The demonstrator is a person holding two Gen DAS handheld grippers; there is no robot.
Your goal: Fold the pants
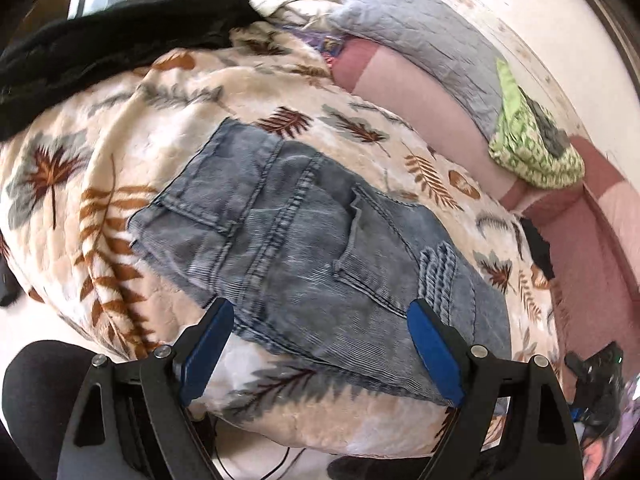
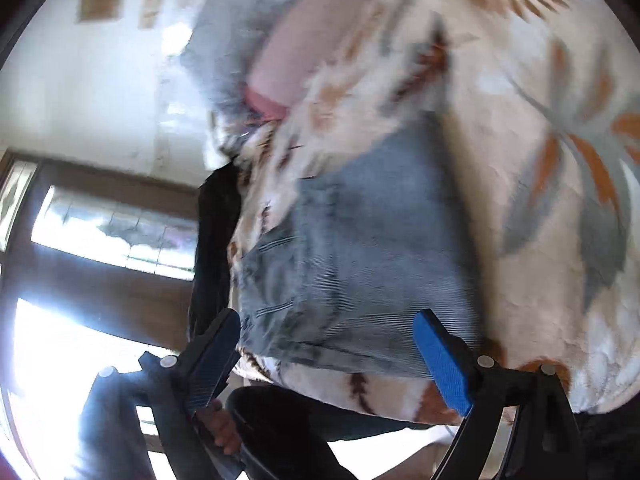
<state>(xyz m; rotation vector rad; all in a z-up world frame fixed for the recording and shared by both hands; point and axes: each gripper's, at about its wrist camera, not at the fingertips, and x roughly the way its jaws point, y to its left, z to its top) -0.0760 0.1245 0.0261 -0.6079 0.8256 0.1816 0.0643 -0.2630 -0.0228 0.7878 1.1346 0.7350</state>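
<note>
folded blue denim pants [image 1: 304, 240] are laid flat on a leaf-print blanket [image 1: 120, 128]. a black garment [image 1: 100, 40] and green cloth [image 1: 532, 148] are seen only in the left view; a window [image 2: 112, 236] only in the blurred right view. left gripper [image 1: 320, 320] and right gripper [image 2: 326, 332] are spread wide, nothing gripped. no writing is legible.

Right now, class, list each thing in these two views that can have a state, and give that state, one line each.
Jeans: folded into a compact bundle, lying flat on the blanket, held by neither gripper.
Blanket: spread over the bed, rumpled.
Left gripper: open, nothing between its pads.
Right gripper: open, nothing gripped.
Black garment: lying unfolded, bunched.
Green cloth: heaped.
</note>
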